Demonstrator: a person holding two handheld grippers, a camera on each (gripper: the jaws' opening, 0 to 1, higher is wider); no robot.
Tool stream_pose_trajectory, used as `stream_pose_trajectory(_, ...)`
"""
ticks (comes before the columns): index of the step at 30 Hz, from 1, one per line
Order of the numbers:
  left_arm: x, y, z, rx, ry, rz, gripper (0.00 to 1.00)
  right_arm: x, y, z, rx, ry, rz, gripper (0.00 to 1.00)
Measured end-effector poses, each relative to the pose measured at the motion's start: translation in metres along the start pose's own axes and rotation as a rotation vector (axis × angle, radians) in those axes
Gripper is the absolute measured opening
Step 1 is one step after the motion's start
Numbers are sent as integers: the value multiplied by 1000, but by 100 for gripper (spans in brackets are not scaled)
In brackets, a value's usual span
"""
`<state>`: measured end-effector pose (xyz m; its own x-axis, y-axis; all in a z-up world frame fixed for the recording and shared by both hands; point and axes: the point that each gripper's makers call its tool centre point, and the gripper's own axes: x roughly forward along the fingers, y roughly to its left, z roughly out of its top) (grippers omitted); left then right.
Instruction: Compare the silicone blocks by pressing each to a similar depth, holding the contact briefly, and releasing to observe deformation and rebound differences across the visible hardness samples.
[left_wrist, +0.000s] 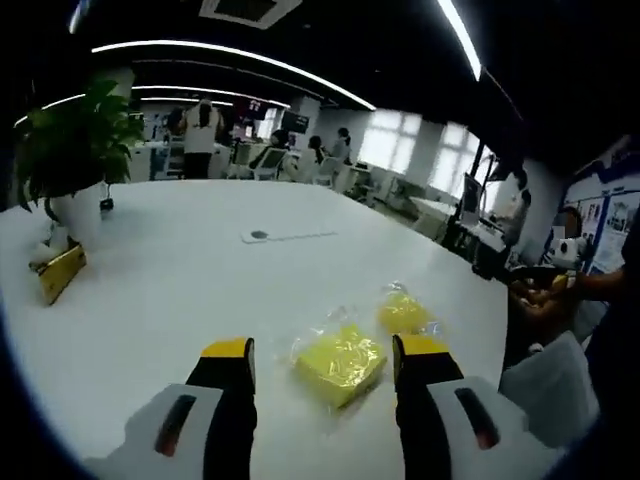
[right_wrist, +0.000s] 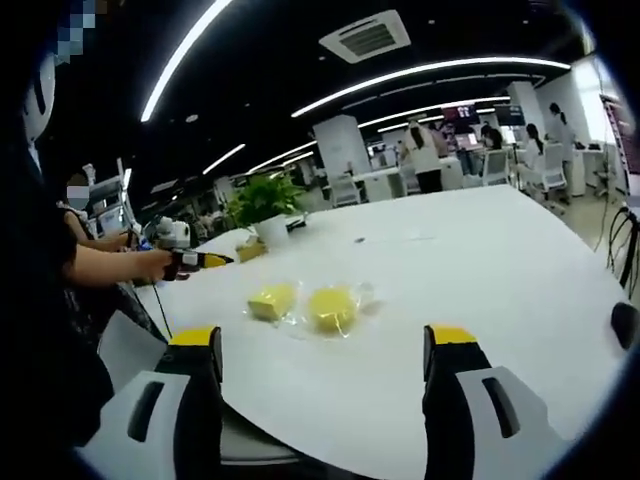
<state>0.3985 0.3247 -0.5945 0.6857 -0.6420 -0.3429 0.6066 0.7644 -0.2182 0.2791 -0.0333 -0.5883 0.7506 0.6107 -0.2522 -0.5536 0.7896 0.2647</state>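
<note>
Two yellow silicone blocks in clear plastic wrap lie on the white table (left_wrist: 180, 260). In the left gripper view the nearer block (left_wrist: 340, 365) sits just ahead of and between my open jaws, and the second block (left_wrist: 402, 312) lies beyond it to the right. My left gripper (left_wrist: 325, 352) holds nothing. In the right gripper view both blocks (right_wrist: 272, 300) (right_wrist: 332, 307) rest side by side further out. My right gripper (right_wrist: 323, 336) hangs open over the table's near edge, apart from them. A hand holds the other yellow-tipped gripper (right_wrist: 200, 261) at the left.
A potted plant (left_wrist: 70, 150) (right_wrist: 265, 205) stands in a white pot towards the table's edge, with a golden object (left_wrist: 60, 272) beside it. A small dark disc (left_wrist: 260, 236) lies mid-table. A person (left_wrist: 560, 290) stands at the table's right edge. Desks, chairs and people fill the room behind.
</note>
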Motion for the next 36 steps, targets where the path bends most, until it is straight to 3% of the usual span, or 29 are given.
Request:
stream_pose_trajectory(6, -23, -39, 15, 95, -45, -55, 70, 4, 4, 5, -18, -5, 15, 77)
stream_pose_trajectory(7, -29, -43, 20, 147, -54, -44, 71, 5, 4, 6, -26, 1, 17, 78)
stream_pose_trajectory(10, -43, -54, 33, 194, -114, -25, 71, 7, 7, 7, -75, 13, 30, 78)
stream_pose_trajectory(13, -59, -74, 36, 217, -138, -52, 75, 7, 8, 7, -82, 12, 38, 79)
stream_pose_trajectory(15, -66, -73, 35, 283, -136, -18, 78, 7, 9, 8, -70, 6, 47, 80)
stream_pose_trajectory(16, -71, -74, 31, 306, -128, -6, 79, 6, 10, 9, -60, -1, 52, 81)
stream_pose_trajectory(19, -81, -82, 25, 230, -142, -53, 83, 4, 12, 11, -64, -23, 59, 84)
stream_pose_trajectory(23, -90, -78, 10, 233, -123, -2, 99, 2, 11, 8, -82, -6, 51, 86)
stream_pose_trajectory(28, -96, -89, -17, 166, -58, -34, 99, 0, 4, -1, -122, 64, 22, 96)
stream_pose_trajectory(31, -99, -98, -35, 126, -5, -64, 99, -4, 4, -3, -140, 105, 19, 96)
stream_pose_trajectory(36, -104, -98, -49, 105, 17, -90, 99, -7, 2, -2, -160, 118, 17, 96)
